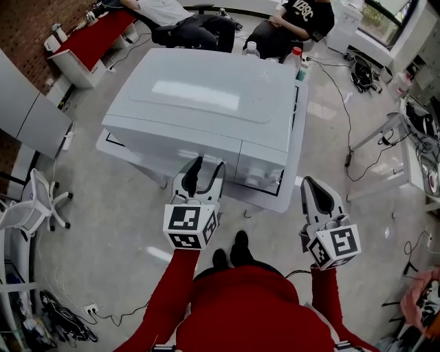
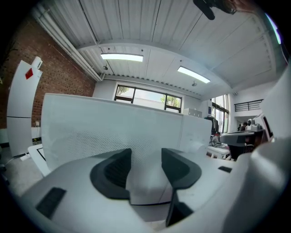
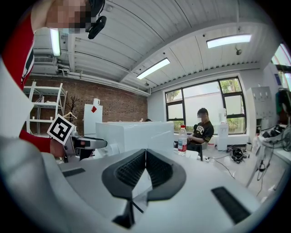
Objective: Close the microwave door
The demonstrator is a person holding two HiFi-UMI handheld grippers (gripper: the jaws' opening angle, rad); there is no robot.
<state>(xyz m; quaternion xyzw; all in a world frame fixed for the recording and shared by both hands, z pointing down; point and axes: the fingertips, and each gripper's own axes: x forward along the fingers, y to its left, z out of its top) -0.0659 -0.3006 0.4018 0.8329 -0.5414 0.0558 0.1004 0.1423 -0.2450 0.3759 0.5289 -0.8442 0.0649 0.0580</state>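
A white microwave (image 1: 199, 103) stands on a low white table (image 1: 275, 203). Its door (image 1: 172, 141) looks flush with the control panel (image 1: 262, 162) beside it. My left gripper (image 1: 207, 169) is at the door's lower right part, open, with nothing between the jaws. In the left gripper view the door's dotted window (image 2: 100, 136) fills the space just ahead of the left gripper (image 2: 146, 163). My right gripper (image 1: 309, 184) hangs to the right of the table, apart from the microwave, shut and empty. In the right gripper view the right gripper (image 3: 145, 157) has its pads together, and the microwave (image 3: 132, 134) lies off to the left.
Two seated people (image 1: 295, 17) are behind the table, where a water bottle (image 1: 251, 48) stands. Cables (image 1: 361, 72) run over the floor at the right. A white chair (image 1: 41, 203) is at the left, and a red-topped bench (image 1: 96, 38) at the back left.
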